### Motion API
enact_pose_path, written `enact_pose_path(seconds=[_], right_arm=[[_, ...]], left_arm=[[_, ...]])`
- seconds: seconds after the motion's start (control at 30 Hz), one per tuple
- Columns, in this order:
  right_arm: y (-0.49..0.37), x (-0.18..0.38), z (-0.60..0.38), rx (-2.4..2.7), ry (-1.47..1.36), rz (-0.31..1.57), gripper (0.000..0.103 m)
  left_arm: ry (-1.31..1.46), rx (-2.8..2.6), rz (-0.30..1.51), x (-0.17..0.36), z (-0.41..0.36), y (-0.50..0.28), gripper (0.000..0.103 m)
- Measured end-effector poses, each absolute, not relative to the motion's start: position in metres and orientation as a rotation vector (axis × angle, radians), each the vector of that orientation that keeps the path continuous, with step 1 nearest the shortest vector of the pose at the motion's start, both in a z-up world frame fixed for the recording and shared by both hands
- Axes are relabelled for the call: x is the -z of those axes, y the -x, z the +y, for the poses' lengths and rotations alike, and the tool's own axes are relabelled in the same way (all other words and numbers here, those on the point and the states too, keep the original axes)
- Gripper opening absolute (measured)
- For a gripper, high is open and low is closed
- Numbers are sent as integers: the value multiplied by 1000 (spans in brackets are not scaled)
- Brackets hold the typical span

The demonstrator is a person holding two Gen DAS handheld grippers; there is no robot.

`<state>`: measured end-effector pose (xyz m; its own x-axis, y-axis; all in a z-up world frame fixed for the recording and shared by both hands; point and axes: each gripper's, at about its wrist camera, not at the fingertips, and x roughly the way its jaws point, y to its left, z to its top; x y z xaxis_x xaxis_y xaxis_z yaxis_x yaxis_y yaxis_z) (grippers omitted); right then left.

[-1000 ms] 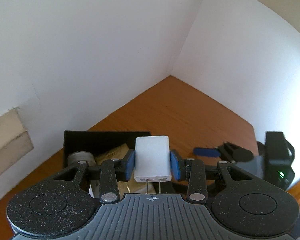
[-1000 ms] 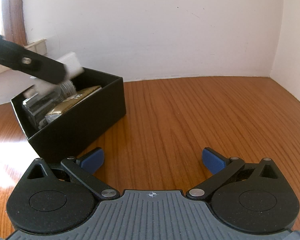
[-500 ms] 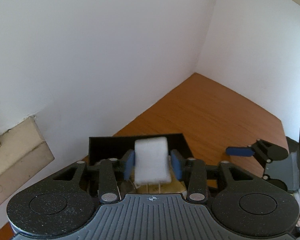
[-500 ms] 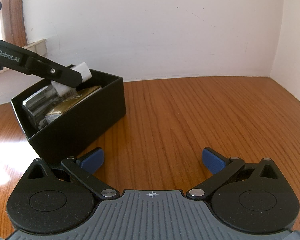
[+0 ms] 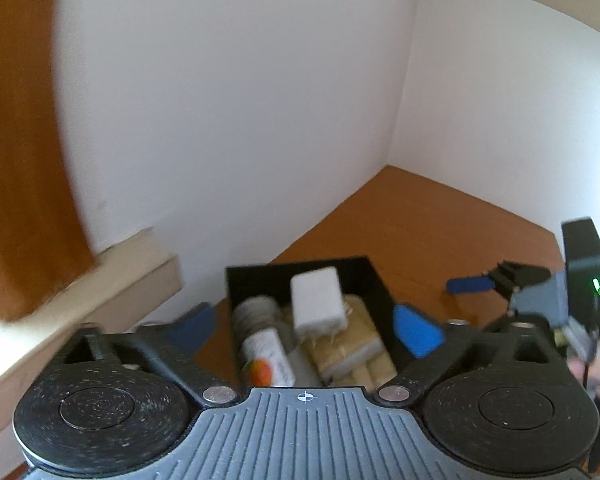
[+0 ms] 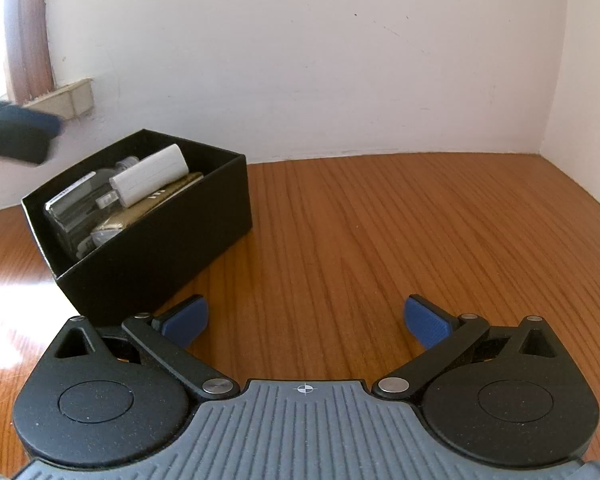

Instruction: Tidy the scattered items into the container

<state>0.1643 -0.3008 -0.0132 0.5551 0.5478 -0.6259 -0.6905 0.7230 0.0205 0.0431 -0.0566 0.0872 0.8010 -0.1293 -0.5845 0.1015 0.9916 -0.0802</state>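
Note:
A black open box (image 6: 160,256) stands on the wooden table (image 6: 380,240) near the wall; it also shows in the left wrist view (image 5: 376,280). A white plug adapter (image 5: 318,304) lies inside on top of tan packets (image 5: 360,348), beside a small bottle with an orange label (image 5: 266,354). In the right wrist view the adapter (image 6: 150,180) rests on the box's contents. My left gripper (image 5: 306,328) is open and empty, above and behind the box. My right gripper (image 6: 304,320) is open and empty, low over the table, right of the box.
White walls (image 6: 340,60) meet in a corner behind the table. A beige ledge (image 5: 120,276) and a wooden frame (image 5: 20,160) lie left of the box. The right gripper shows at the right edge of the left wrist view (image 5: 472,284).
My left gripper opened and let go of the white adapter, which now lies in the box. The left gripper drew back to the left. The right gripper has not moved.

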Motion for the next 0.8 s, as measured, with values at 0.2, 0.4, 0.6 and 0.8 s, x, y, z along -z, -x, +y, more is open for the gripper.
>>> enact_pose_path(seconds=[0.2, 0.4, 0.6, 0.8], right_arm=[[-164, 13, -301, -739, 241, 650, 103], [-161, 11, -303, -707, 226, 668, 103], [-132, -6, -308, -569, 92, 662, 103], [-84, -26, -293, -501, 72, 654, 103]], left_arm=[[28, 117, 634, -79, -49, -9, 103], [45, 130, 619, -75, -35, 21, 103], [68, 147, 619, -59, -20, 34, 103], [143, 131, 574, -54, 4, 49, 103]])
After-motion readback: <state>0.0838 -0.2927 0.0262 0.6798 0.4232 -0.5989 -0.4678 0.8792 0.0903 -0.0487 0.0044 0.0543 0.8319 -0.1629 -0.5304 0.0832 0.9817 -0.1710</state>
